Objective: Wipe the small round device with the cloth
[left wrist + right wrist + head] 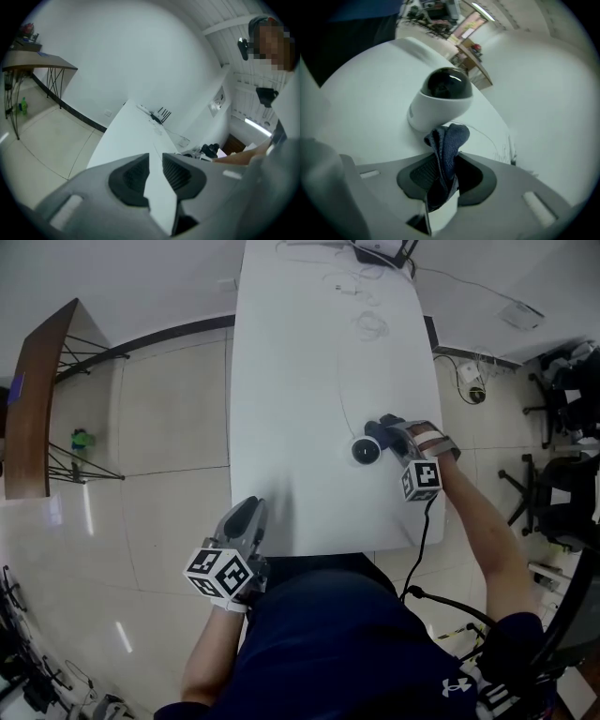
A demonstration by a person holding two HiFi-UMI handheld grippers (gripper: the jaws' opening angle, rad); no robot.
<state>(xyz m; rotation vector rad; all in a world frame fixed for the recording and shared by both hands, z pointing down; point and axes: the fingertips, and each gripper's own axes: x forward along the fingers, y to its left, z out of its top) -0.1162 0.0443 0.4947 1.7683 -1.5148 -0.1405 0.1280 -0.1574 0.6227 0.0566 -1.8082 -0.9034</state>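
Note:
The small round device (366, 450), a white base with a glossy black dome (440, 96), sits on the white table (291, 381) near its right front part. My right gripper (384, 434) is just right of it and shut on a dark blue cloth (446, 140). The cloth's bunched end sticks out past the pads and touches the device's base. My left gripper (246, 519) hangs at the table's front left edge, far from the device. Its jaws (155, 157) stand almost together with only a thin slit and nothing between them.
A thin cable (341, 381) runs from the device toward the table's far end, where a black and white box with antennas (380, 251) and loose wires lie. A wooden side table (33, 399) stands on the floor at left. Office chairs (562, 427) crowd the right.

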